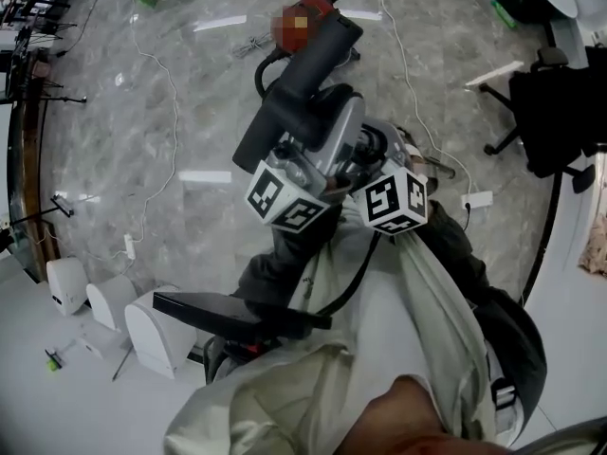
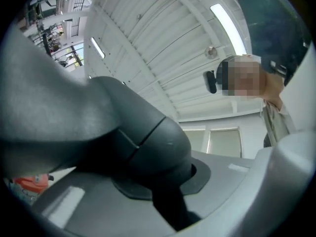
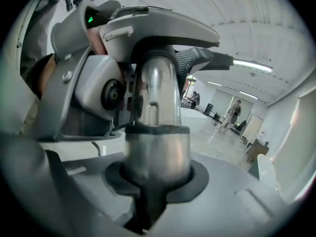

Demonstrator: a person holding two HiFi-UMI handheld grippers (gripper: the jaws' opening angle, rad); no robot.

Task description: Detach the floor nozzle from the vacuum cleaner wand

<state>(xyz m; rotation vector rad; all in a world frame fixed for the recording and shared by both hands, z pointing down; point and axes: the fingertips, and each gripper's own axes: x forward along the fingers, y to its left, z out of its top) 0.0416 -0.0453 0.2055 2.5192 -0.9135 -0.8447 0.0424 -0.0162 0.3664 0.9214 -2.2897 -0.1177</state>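
Observation:
In the head view both grippers are held up close in front of me over the marble floor. The dark grey floor nozzle (image 1: pixel 302 76) slants up and away from them. My left gripper (image 1: pixel 305 159) is shut on the nozzle's rounded dark neck (image 2: pixel 148 142), which fills the left gripper (image 2: pixel 165 184) view. My right gripper (image 1: pixel 373 156) is shut on the shiny metal wand (image 3: pixel 158 132), whose collar sits between the jaws of the right gripper (image 3: pixel 154 184). Behind the wand in that view is the other gripper's grey body (image 3: pixel 89 90). The red vacuum body (image 1: pixel 318 12) lies on the floor beyond.
Several white units (image 1: pixel 152 335) stand at the lower left. A black office chair (image 1: pixel 550 112) is at the right. Cables and a power strip (image 1: pixel 477 200) lie on the floor. A black flat panel (image 1: pixel 237 316) sits near my legs. A person (image 3: pixel 236 113) stands far off.

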